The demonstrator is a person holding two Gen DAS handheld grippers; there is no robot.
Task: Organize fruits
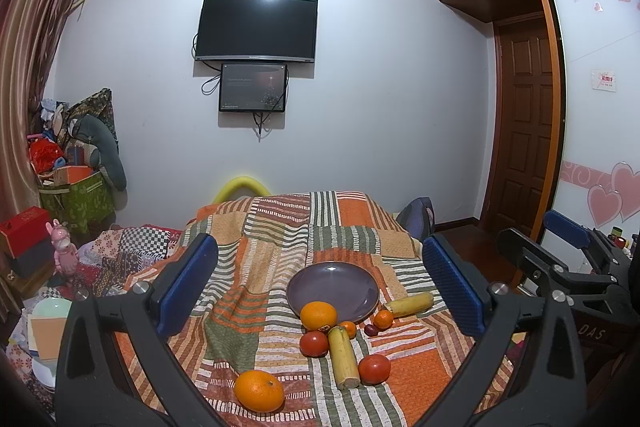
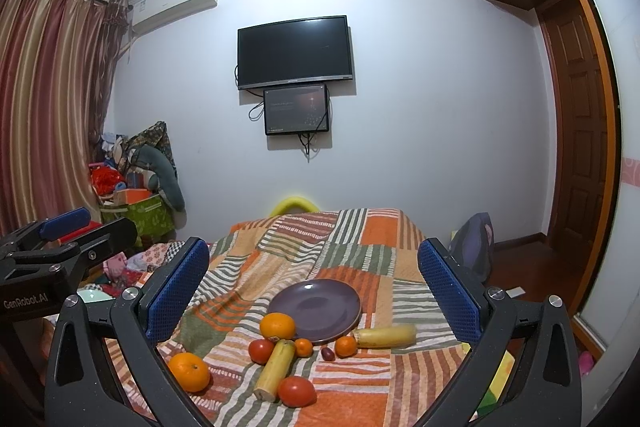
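An empty purple plate point(image 1: 333, 287) point(image 2: 316, 309) lies on a striped patchwork cloth. In front of it lie two oranges point(image 1: 318, 315) point(image 1: 259, 391), two tomatoes point(image 1: 314, 343) point(image 1: 374, 369), two small tangerines point(image 1: 384, 319), a small dark fruit point(image 1: 371, 329) and two banana pieces point(image 1: 343, 357) point(image 1: 410, 304). My left gripper point(image 1: 320, 287) is open and empty, held above and short of the fruit. My right gripper point(image 2: 314, 297) is open and empty too, beside it on the right; it also shows in the left wrist view point(image 1: 568, 251).
The cloth covers a raised surface point(image 2: 360, 251) that drops off on both sides. Boxes, bags and toys point(image 1: 72, 179) pile up at the left by the curtain. A backpack point(image 2: 474, 243) sits on the floor at the right, near a wooden door point(image 1: 524, 131).
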